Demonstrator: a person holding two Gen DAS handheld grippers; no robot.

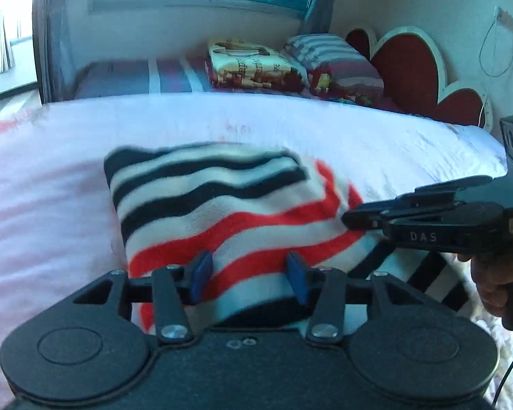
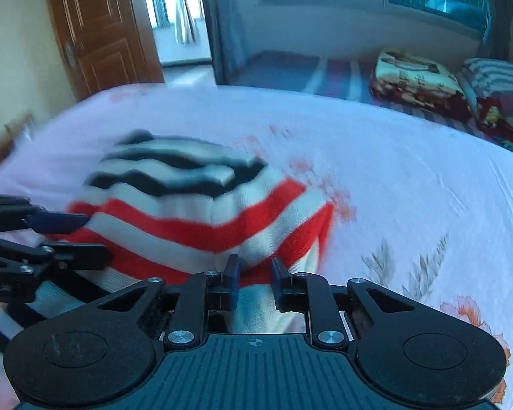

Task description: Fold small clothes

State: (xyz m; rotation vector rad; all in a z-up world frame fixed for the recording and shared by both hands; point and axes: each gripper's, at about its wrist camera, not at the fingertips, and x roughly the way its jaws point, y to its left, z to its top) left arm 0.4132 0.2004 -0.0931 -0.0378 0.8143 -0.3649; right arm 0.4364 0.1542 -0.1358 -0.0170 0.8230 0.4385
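Observation:
A knitted garment [image 1: 222,212] with black, white and red stripes lies partly folded on the pale sheet [image 1: 51,205], blurred in both views. My left gripper [image 1: 249,275] is over its near edge, blue pads well apart, and the striped cloth runs on flat between and past them. From the right wrist view, the left gripper [image 2: 71,239] straddles the garment's [image 2: 188,212] left edge. My right gripper [image 2: 256,273] has its pads close together with red and white cloth bunched between them. In the left wrist view the right gripper [image 1: 347,220] reaches the garment's right edge, held by a hand [image 1: 492,283].
The bed's sheet [image 2: 393,188] stretches away on all sides of the garment. A folded printed blanket [image 1: 253,65] and a striped pillow [image 1: 335,58] lie at the far side by a red heart-shaped headboard [image 1: 407,61]. A wooden door [image 2: 95,27] stands at the far left.

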